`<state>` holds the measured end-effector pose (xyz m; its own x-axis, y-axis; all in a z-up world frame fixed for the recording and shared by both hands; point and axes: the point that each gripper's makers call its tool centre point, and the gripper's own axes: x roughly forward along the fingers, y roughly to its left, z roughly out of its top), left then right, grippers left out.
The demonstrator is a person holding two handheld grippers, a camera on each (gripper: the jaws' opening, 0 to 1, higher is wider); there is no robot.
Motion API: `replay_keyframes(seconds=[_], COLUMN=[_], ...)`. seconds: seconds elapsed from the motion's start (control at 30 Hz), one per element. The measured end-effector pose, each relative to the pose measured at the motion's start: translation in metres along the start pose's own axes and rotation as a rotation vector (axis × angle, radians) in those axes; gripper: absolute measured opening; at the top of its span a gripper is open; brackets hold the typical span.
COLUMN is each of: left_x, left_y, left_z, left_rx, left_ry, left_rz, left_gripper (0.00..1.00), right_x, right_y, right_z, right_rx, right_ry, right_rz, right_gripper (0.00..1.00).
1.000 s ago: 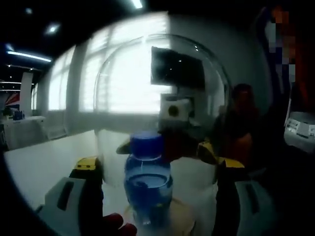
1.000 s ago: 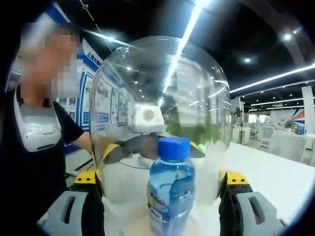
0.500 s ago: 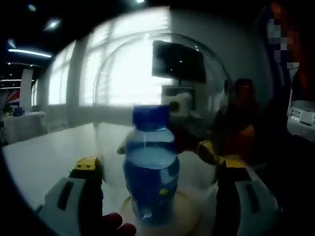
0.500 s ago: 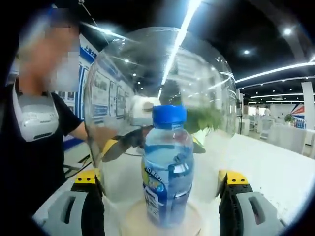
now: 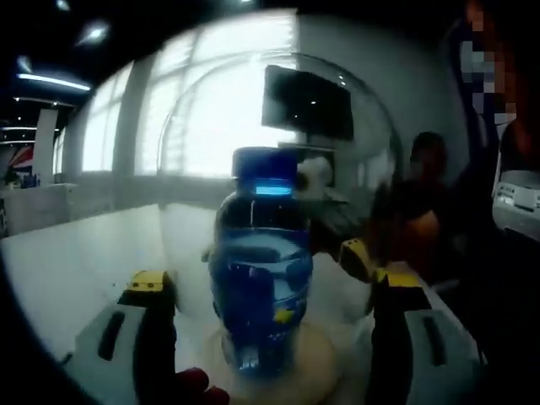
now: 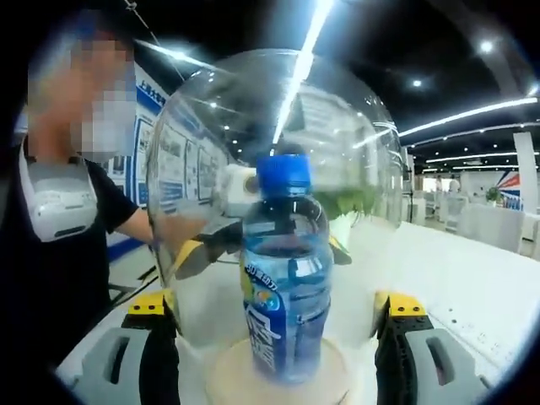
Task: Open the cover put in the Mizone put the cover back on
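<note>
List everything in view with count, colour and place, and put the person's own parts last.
bottle: one, blue with blue cap, upright on the base, under the dome.
dome: one, clear, held over the bottle between both tongs.
base: one, pale round, under the bottle.
table: one, white, beneath.
screen: one, dark, on the far wall.
left tongs: grey, yellow-tipped, around the dome.
right tongs: same, around the dome.

Both views face each other, close and low, sharing the Mizone bottle (image 5: 260, 278) (image 6: 285, 278) under its dome.
</note>
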<state>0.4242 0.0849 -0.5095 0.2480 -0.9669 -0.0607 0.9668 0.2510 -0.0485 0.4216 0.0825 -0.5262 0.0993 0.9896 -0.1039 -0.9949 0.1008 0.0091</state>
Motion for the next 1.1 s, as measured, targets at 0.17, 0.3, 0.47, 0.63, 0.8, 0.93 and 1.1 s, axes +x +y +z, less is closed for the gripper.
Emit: replay_keyframes(seconds=[0.17, 0.3, 0.47, 0.63, 0.8, 0.93, 1.1], left_x=[-0.0001, 0.0001, 0.0001, 0.0002, 0.0004, 0.0006, -0.0001], left_y=[0.0006, 0.0017, 0.0037, 0.0058, 0.0057, 0.0063, 0.0063], left_z=[-0.0009, -0.0004, -0.0001, 0.0003, 0.0007, 0.0008, 0.0011], left_rx=[-0.002, -0.006, -0.007, -0.011, -0.011, -0.009, -0.016], left_ry=[-0.019, -0.022, -0.022, -0.030, -0.032, -0.029, -0.053], left_rz=[0.006, 0.007, 0.009, 0.011, 0.014, 0.015, 0.020], left_gripper=[0.82, 0.82, 0.82, 0.82, 0.82, 0.82, 0.82], right_x=[0.0002, -0.0003, -0.0014, -0.0023, -0.0037, -0.0051, -0.0066], right_y=[0.0003, -0.0002, -0.0002, -0.0010, -0.0015, -0.0027, -0.0024], right_z=[0.0015, 0.0021, 0.0038, 0.0047, 0.0052, 0.0057, 0.0060], right_rx=[0.004, 0.005, 0.005, 0.006, 0.007, 0.008, 0.012], right_ry=[-0.036, -0.059, -0.102, -0.106, -0.126, -0.141, -0.168], right_rz=[-0.001, -0.002, -0.010, -0.012, -0.014, -0.017, -0.025], right_gripper=[0.90, 0.90, 0.90, 0.90, 0.90, 0.90, 0.90])
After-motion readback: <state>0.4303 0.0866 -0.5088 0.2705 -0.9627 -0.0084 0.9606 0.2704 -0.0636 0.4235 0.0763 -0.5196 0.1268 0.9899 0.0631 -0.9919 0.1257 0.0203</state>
